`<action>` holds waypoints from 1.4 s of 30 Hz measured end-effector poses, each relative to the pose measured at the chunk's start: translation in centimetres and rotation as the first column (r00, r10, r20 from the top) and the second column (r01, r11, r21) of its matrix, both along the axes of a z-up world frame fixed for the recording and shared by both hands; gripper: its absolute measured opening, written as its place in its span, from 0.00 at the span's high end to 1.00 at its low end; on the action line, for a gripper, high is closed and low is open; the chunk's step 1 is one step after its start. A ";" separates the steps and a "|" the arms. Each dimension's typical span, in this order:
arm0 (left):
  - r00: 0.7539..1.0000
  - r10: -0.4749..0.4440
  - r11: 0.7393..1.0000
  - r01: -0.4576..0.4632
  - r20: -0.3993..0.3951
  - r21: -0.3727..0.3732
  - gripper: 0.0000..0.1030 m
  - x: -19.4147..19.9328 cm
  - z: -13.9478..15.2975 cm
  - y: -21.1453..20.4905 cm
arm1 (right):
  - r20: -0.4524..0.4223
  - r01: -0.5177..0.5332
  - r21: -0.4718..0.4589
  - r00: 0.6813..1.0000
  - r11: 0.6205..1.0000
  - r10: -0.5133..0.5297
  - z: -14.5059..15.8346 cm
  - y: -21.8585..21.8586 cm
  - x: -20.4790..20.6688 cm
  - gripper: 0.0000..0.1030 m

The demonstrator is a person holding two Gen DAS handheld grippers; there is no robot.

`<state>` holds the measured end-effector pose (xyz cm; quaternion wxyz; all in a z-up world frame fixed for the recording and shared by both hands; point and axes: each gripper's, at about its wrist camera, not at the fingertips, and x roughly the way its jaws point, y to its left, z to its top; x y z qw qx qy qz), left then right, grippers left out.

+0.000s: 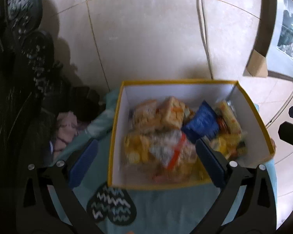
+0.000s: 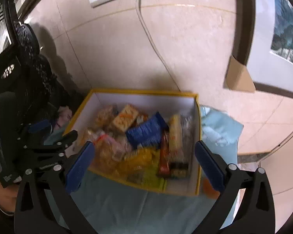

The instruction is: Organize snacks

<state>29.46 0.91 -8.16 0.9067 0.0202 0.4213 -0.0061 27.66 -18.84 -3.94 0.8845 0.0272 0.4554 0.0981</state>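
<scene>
Fingers [image 1: 84, 163] of the left gripper [image 1: 146, 162] are seen spread wide with nothing between them; the blue pads frame the lower half of the left wrist view, one at lower left over the cloth [image 1: 166, 204], the other at lower right over the box [image 1: 115, 128]. In the right wrist view the fingers [image 2: 79, 167] of the right gripper [image 2: 144, 166] are likewise parted and empty, framing the near edge of the box [image 2: 198, 136]. The left gripper [image 2: 48, 146] is also visible at centre left of that view, just beside the box's left wall.

The snacks [image 1: 160, 136] lie heaped inside the yellow-rimmed box, which fills the centre of both views and rests on a pale blue cloth. A blue packet [image 2: 146, 131] lies near the middle of the pile, its long axis running from lower left to upper right of the right wrist view. Beside it, at right, a yellow packet [image 2: 175, 132] and a red bar [image 2: 164, 156] are laid roughly along the box's right wall, top to bottom in the frame. Both views are blurred, so labels cannot be read.

Judged from the empty grippers held over the full box, the step in hand is an approach to pick or rearrange a packet. The next move would call for one gripper to be lowered onto a single packet, with the fingers set across its short side.
</scene>
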 end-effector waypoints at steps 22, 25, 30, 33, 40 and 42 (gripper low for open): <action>0.987 -0.002 0.997 0.014 0.161 -0.071 0.02 -20.7 8.3 0.8 | 0.041 0.052 -0.090 0.998 0.995 -0.049 7.4 1.2 -19.2 0.01; 0.974 -0.006 0.998 0.019 0.228 -0.058 0.02 -24.4 11.9 1.0 | 0.047 0.070 -0.113 0.997 0.991 -0.065 10.4 1.4 -21.6 0.01; 0.965 -0.051 0.996 0.068 0.259 -0.056 0.02 -29.3 15.9 0.9 | 0.065 0.088 -0.137 0.995 0.987 -0.079 13.9 1.7 -26.0 0.01; 0.966 -0.102 0.990 0.123 0.236 -0.075 0.02 -31.7 17.0 0.4 | 0.067 0.103 -0.140 0.993 0.985 -0.095 14.8 1.9 -28.6 0.01; 0.963 -0.123 0.985 0.148 0.240 -0.085 0.02 -34.2 17.4 -0.2 | 0.115 0.185 -0.132 0.979 0.974 -0.171 15.9 1.6 -32.9 0.01; 0.964 -0.122 0.985 0.147 0.237 -0.089 0.02 -34.5 17.5 0.0 | 0.120 0.198 -0.137 0.976 0.970 -0.182 16.1 1.8 -33.6 0.01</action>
